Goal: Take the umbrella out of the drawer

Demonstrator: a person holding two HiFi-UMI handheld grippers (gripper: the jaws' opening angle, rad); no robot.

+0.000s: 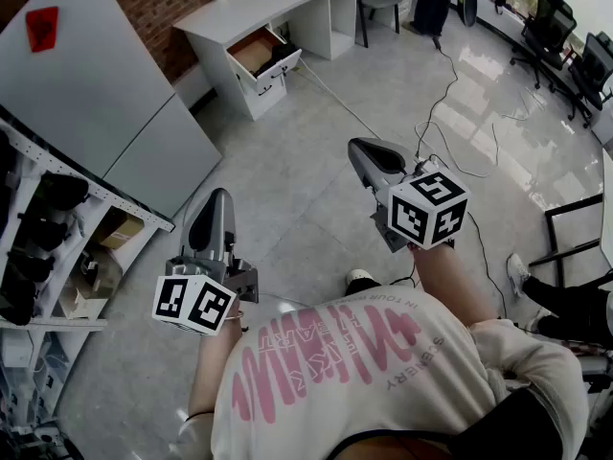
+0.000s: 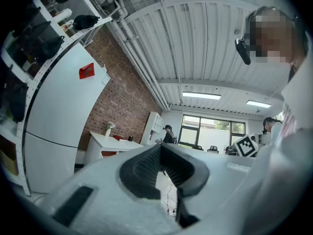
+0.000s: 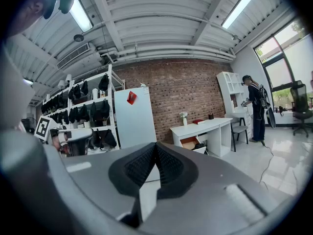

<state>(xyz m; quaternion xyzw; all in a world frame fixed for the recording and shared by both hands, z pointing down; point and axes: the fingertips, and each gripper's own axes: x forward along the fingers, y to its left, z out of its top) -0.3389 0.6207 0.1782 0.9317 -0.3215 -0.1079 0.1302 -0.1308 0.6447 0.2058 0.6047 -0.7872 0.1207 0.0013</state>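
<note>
A white desk (image 1: 278,3) stands far across the floor by the brick wall, and its drawer (image 1: 261,57) is pulled open. A dark thing (image 1: 283,56) lies in the drawer; I cannot tell from here whether it is the umbrella. The right gripper view shows the same desk (image 3: 208,127) with the open drawer (image 3: 194,143). My left gripper (image 1: 218,196) and right gripper (image 1: 360,148) are held out in front of me, well short of the desk. Both are shut, with nothing between the jaws. Each one's pads meet at the tip in its own view: left gripper (image 2: 160,147), right gripper (image 3: 156,145).
A tall white cabinet (image 1: 96,94) and a shelf rack with dark bags (image 1: 43,228) line the left side. Cables (image 1: 450,113) trail over the grey floor on the right. Office chairs (image 1: 565,36) stand far right. Another person's leg (image 1: 565,305) shows at the right edge.
</note>
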